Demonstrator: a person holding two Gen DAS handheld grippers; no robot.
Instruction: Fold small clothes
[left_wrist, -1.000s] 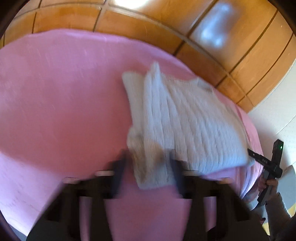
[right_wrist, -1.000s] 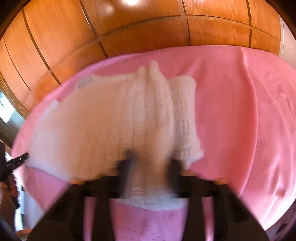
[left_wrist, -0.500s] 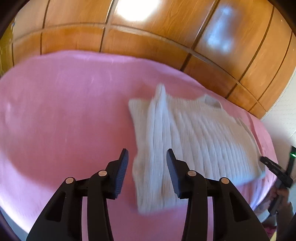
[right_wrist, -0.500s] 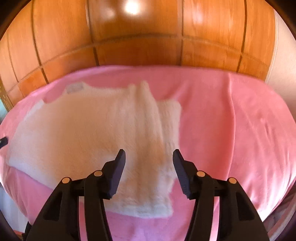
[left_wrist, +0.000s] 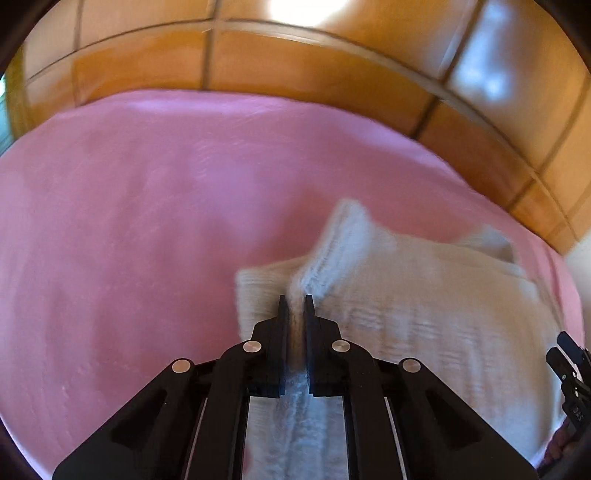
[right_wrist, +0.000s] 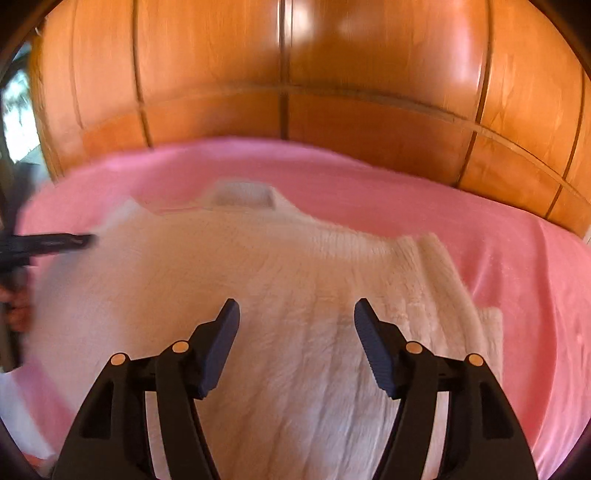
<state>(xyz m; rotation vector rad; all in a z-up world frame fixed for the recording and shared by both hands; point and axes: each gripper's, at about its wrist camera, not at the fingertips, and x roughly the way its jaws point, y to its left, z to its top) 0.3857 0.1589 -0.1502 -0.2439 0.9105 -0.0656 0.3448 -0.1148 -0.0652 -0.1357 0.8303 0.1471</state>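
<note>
In the left wrist view, the left gripper (left_wrist: 294, 301) is sitting at lower centre with its jaws pinched together on a raised ridge of the white knitted sweater (left_wrist: 424, 314), which is lying across the lower right of the frame on the pink bedspread (left_wrist: 129, 240). The other gripper is poking in at the right edge, with part of a hand below it.

In the right wrist view, the right gripper (right_wrist: 296, 317) is hanging over the middle of the sweater (right_wrist: 258, 277) with its jaws apart and opening; knit is showing below the gap, but the pads are not pressing on it. The neck label (right_wrist: 243, 195) is lying at upper centre, and a folded sleeve is running down the right side.

The step in hand looks like a sleeve or side fold. To do it well, the left side should be lifting only its pinched layer and laying it flat along the body, while the right side is choosing a matching edge rather than the thick middle, so the fold is coming out even.

The bedspread is covering a bed, smooth and soft, and glossy orange-brown wooden panels (right_wrist: 332, 74) are filling the background in both views.
</note>
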